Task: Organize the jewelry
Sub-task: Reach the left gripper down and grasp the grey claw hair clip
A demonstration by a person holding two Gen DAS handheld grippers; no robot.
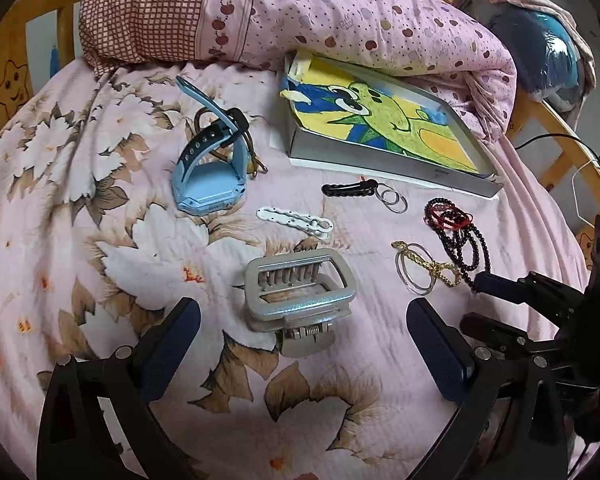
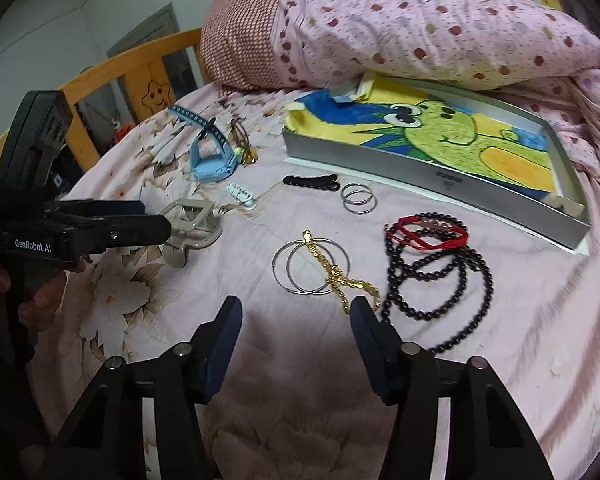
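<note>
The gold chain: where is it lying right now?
The gold chain lies on the bedsheet in the right wrist view, draped across the two large hoops, just left of the dark bead necklace.

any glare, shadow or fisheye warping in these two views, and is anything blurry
Left wrist view: strong fisheye bend, dark vignette in the corners, glare on the blue bag; the silver hair claw is sharp. Right wrist view: the same warping curves the box; a soft shadow darkens the bedsheet between the open right gripper fingers; the bead necklace is crisp, edges softer.
</note>
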